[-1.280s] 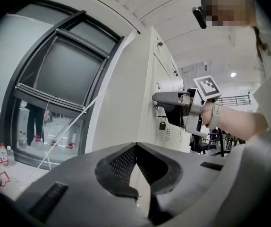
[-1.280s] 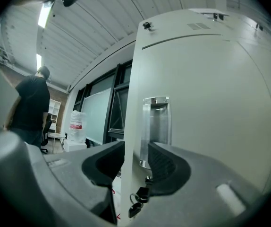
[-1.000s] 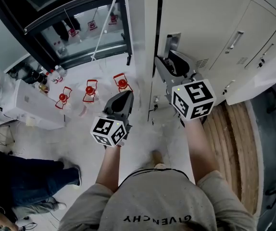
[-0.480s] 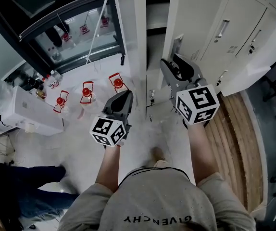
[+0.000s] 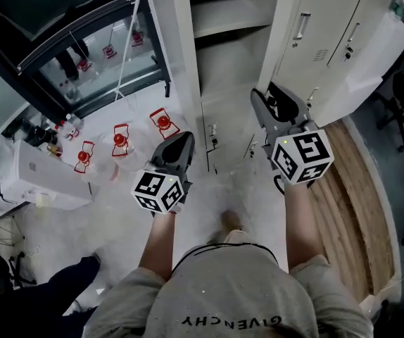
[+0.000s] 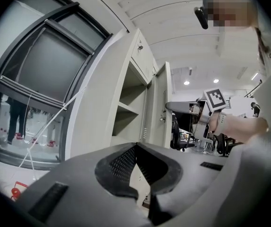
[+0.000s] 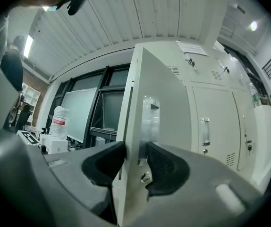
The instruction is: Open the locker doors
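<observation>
Nearest, my left gripper hangs idle, its jaws pressed together on nothing. My right gripper is clamped across the free edge of the locker door, right by its handle. The door stands ajar, with shelves showing inside. It looks like thin sheet steel, which I judge light, stiff and slick, so the edge by the handle suits. Beyond, the neighbouring lockers are shut.

The pale metal locker door stood upright, swung open; the neighbouring doors were shut.
</observation>
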Tool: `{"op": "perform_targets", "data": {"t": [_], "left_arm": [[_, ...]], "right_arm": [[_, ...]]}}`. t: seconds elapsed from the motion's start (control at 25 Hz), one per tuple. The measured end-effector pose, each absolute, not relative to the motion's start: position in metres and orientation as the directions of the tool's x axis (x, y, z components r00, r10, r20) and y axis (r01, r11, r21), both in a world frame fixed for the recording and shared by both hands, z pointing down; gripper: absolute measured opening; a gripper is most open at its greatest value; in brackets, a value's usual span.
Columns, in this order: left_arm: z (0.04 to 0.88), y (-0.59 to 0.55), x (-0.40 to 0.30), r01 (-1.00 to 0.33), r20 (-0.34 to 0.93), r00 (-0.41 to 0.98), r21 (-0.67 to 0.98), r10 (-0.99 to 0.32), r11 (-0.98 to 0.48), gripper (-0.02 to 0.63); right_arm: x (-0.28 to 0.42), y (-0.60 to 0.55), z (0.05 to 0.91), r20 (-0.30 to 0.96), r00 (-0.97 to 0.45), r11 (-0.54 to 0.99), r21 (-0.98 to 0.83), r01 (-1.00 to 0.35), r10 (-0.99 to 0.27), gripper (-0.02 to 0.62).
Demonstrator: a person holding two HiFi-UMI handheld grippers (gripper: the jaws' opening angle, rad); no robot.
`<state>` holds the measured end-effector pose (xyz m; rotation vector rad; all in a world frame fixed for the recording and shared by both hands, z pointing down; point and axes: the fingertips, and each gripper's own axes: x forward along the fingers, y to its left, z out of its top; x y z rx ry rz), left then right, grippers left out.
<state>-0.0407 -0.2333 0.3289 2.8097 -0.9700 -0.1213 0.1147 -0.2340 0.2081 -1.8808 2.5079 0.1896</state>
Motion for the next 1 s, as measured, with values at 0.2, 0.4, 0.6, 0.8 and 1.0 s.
{"op": "perform_targets", "data": {"t": [0.2, 0.4, 0.6, 0.8, 1.0], "left_arm": [[0.332, -0.223, -0.026, -0.578, -0.018, 0.806, 0.189, -0.592, -0.793, -0.002], [0.333, -0.217, -0.007, -0.548, -0.014, 0.828, 0.196, -0.561, -0.813, -0.002], [0.333, -0.216, 0.010, -0.525, -0.009, 0.844, 0.192, -0.537, -0.829, -0.002], [0.335, -0.217, 0.022, -0.514, -0.003, 0.851, 0.191, -0.525, -0.836, -0.002], [0.337, -0.221, 0.028, -0.520, 0.008, 0.849, 0.192, -0.528, -0.832, -0.002]], "right_arm": [[0.154, -0.210, 0.208, -0.083, -0.198, 0.191, 0.084, -0.978, -0.977, 0.149], [0.190, -0.191, 0.208, -0.095, -0.110, 0.102, 0.083, -0.991, -0.989, 0.138], [0.230, -0.178, 0.213, -0.087, -0.012, 0.005, 0.077, -0.997, -0.996, 0.107], [0.267, -0.171, 0.220, -0.080, 0.078, -0.085, 0.100, -0.991, -0.994, 0.092], [0.295, -0.171, 0.221, -0.074, 0.128, -0.136, 0.114, -0.984, -0.989, 0.095]]}}
